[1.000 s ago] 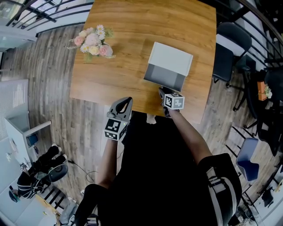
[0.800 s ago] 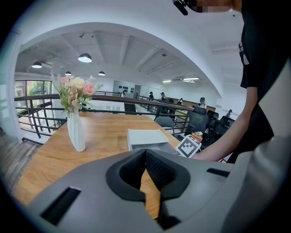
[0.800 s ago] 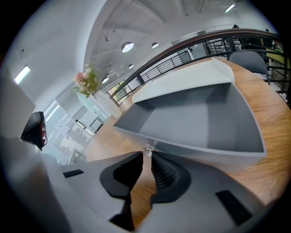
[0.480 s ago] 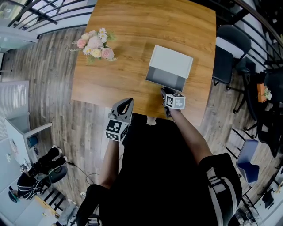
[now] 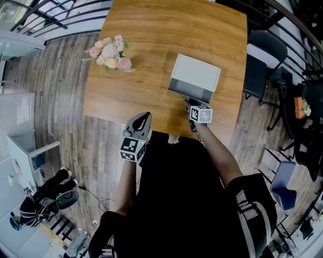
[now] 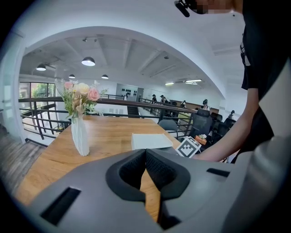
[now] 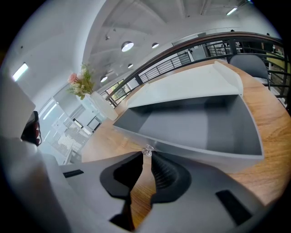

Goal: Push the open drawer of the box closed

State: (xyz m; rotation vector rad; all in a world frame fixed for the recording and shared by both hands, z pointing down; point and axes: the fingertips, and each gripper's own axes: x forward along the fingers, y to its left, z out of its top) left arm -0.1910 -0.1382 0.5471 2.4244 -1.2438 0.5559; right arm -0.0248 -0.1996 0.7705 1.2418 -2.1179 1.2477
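Observation:
A white box (image 5: 197, 69) stands on the wooden table (image 5: 151, 30), and its grey drawer (image 5: 191, 91) is pulled out toward me. In the right gripper view the empty drawer (image 7: 200, 127) fills the frame, with a small clear knob (image 7: 148, 151) on its front wall. My right gripper (image 7: 147, 157) is shut, its tips right against that knob; from the head view it (image 5: 188, 102) meets the drawer front. My left gripper (image 5: 144, 115) hovers at the table's near edge, left of the box, shut and holding nothing (image 6: 145, 154).
A white vase of pink flowers (image 5: 110, 53) stands at the table's left side, seen upright in the left gripper view (image 6: 81, 132). A dark chair (image 5: 262, 55) sits just right of the table. Black railings (image 5: 55, 15) run behind it.
My right gripper has edged forward against the drawer front, and the drawer shows a little less of its length. The left gripper has hardly moved.

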